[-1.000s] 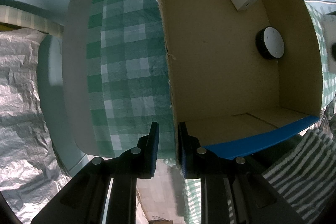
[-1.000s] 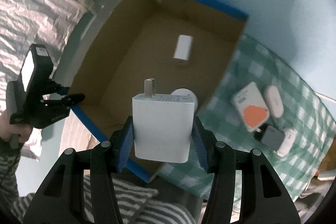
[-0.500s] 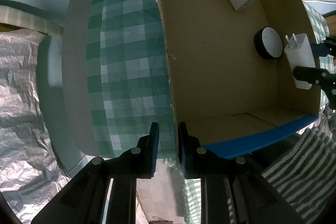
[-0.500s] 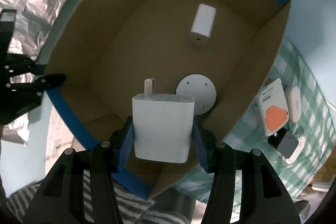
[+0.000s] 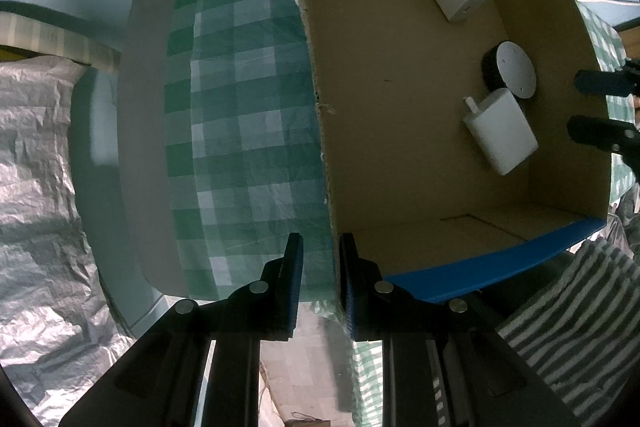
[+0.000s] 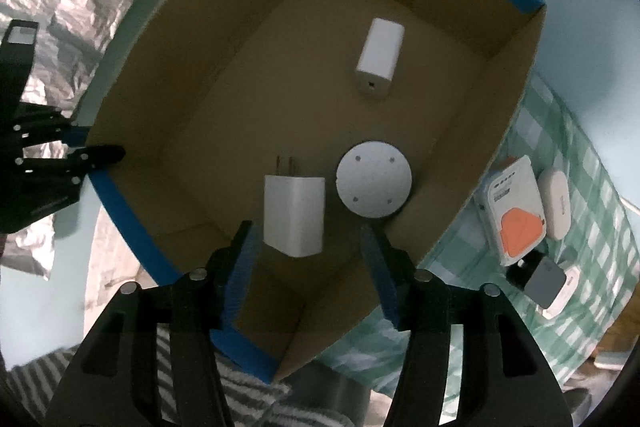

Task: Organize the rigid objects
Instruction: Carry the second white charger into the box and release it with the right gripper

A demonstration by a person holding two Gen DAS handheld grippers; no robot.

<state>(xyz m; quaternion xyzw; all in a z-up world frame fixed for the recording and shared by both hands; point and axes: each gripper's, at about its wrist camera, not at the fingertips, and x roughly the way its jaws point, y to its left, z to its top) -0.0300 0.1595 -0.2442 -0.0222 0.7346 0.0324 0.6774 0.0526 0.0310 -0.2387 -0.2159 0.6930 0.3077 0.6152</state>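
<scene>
The right gripper (image 6: 308,247) hung with jaws apart above the box (image 6: 208,75); inside it lay the charger (image 6: 293,215). The left gripper (image 5: 320,259) was clamped on the box wall

Green-and-white checked tablecloth (image 5: 240,107) covers the tabletop, its grey edge (image 5: 140,131) bare on one side. Crinkled silver foil sheet (image 5: 36,187) lies beyond that edge. Grey-and-white striped fabric (image 5: 568,303) sits at the near side, below the table.
</scene>
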